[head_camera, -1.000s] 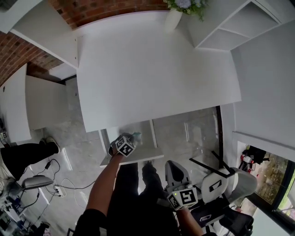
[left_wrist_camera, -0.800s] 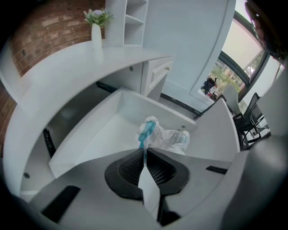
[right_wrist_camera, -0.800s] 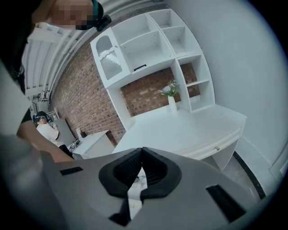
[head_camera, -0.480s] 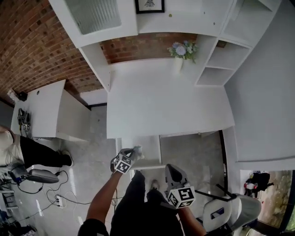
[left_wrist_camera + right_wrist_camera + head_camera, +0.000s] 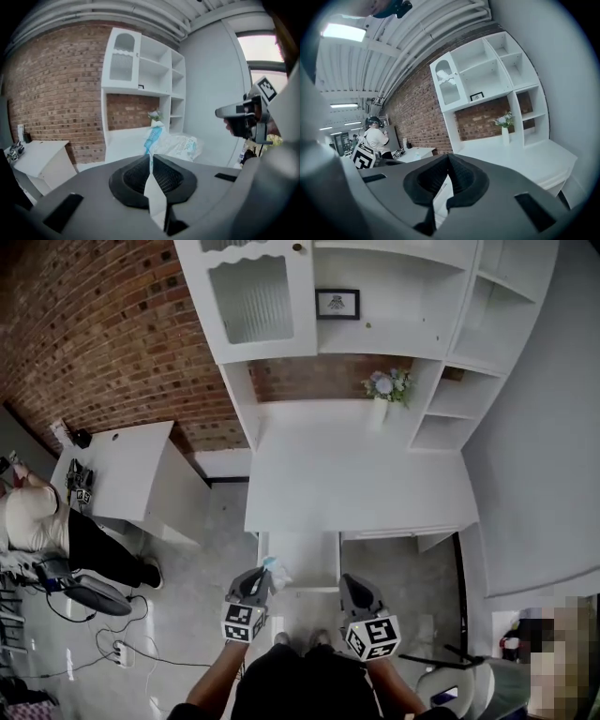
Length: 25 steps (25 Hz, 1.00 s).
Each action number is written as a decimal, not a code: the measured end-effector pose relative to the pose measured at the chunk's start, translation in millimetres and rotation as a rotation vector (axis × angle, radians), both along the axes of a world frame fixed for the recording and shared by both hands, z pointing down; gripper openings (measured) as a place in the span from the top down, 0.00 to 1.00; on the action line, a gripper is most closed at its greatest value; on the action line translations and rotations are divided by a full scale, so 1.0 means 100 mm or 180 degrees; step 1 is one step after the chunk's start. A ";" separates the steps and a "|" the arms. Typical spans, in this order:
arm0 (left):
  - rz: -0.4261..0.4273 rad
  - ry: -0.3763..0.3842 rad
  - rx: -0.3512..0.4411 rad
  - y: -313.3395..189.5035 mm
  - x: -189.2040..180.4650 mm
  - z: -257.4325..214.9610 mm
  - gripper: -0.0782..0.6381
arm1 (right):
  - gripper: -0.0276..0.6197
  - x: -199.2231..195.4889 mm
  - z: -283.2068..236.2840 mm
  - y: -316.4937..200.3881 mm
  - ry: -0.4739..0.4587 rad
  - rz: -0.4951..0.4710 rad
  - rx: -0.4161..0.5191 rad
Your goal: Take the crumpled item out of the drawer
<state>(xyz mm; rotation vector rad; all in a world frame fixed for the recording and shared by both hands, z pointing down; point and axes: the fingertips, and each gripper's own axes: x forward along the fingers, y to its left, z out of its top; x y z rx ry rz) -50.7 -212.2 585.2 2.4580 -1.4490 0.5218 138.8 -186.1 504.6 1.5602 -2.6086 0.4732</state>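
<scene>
My left gripper (image 5: 263, 572) is shut on a crumpled white and blue wrapper (image 5: 277, 574), held just in front of the open white drawer (image 5: 302, 557) under the desk. In the left gripper view the wrapper (image 5: 174, 144) sticks up and out from between the closed fingertips (image 5: 151, 158). My right gripper (image 5: 350, 581) hovers to the right of the drawer front, level with the left one, its jaws together with nothing in them. In its own view the right gripper (image 5: 448, 157) points toward the desk and shelves.
A white desk (image 5: 356, 474) stands against a brick wall, with a flower vase (image 5: 381, 399) and shelving (image 5: 450, 381) above. A white side table (image 5: 112, 470) and a person (image 5: 42, 521) are at left. A chair (image 5: 450, 681) sits at the lower right.
The head view has swung up from the desk top to take in the shelves. My left gripper with the wrapper has drawn back from the drawer. The right gripper has come up beside it.
</scene>
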 end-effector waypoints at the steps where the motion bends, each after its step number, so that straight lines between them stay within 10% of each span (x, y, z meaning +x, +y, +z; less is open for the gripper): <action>1: -0.0047 0.0050 0.0093 0.07 -0.02 -0.14 0.83 | 0.94 -0.03 -0.02 0.02 0.0013 -0.0002 0.0001; 25: -0.0215 0.0534 0.0647 0.91 -0.60 -0.84 0.83 | 0.94 -0.68 -0.15 0.60 0.0287 0.0144 0.0018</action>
